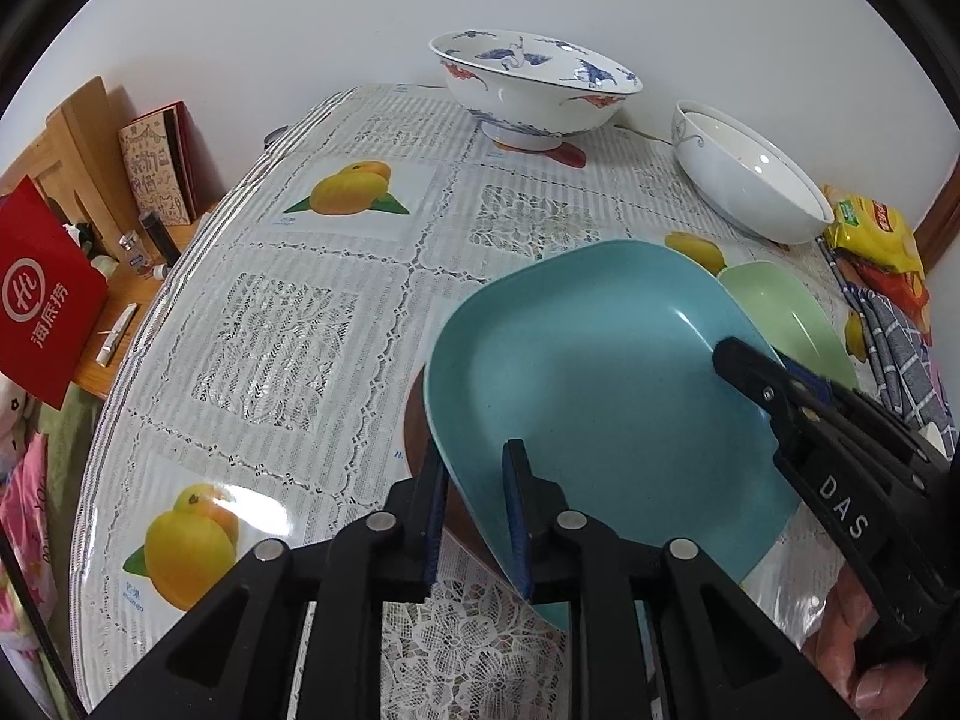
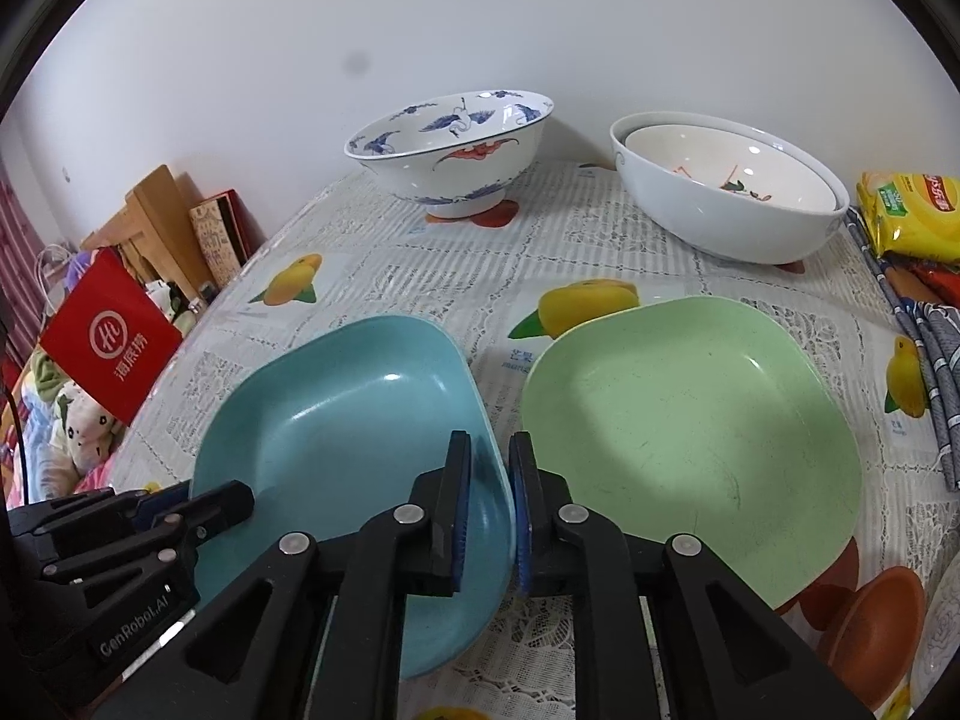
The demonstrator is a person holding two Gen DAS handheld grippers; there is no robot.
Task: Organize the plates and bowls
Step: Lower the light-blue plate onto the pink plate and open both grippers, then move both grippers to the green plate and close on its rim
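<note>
Blue plate [image 2: 336, 420]: I am seeing it lying at the near edge of the table [image 1: 288, 312], just beside the green plate [image 2: 690, 414], the two rims close but apart.
Underside: something dark brown is showing beneath its left edge; I cannot tell whether the plate is sitting flat or tilting on it.
Left gripper [image 1: 477, 516]: it is straddling the plate's near-left rim, released, with daylight showing between the pads and the rim.
Right gripper [image 2: 489, 504]: it is straddling the plate's right rim, also slack; one pad is sitting close to the outer edge, the other is standing clear inside.
Further out: a crane-painted bowl [image 1: 534, 84] and two nested white bowls [image 2: 726, 192] are standing at the back by the wall; a brown dish [image 2: 870, 606] is peeking from under the green plate.
Risk, dragging: if I am pulling away sideways rather than straight back, a finger inside the rim is likely hooking the plate and sliding it towards the table edge.
Risk, rocking: if the plate is perching on the brown thing, I am expecting it to tip or skid once nothing is steadying it.
Risk, collision: my right fingers are working near the green plate and could be nudging it.
</note>
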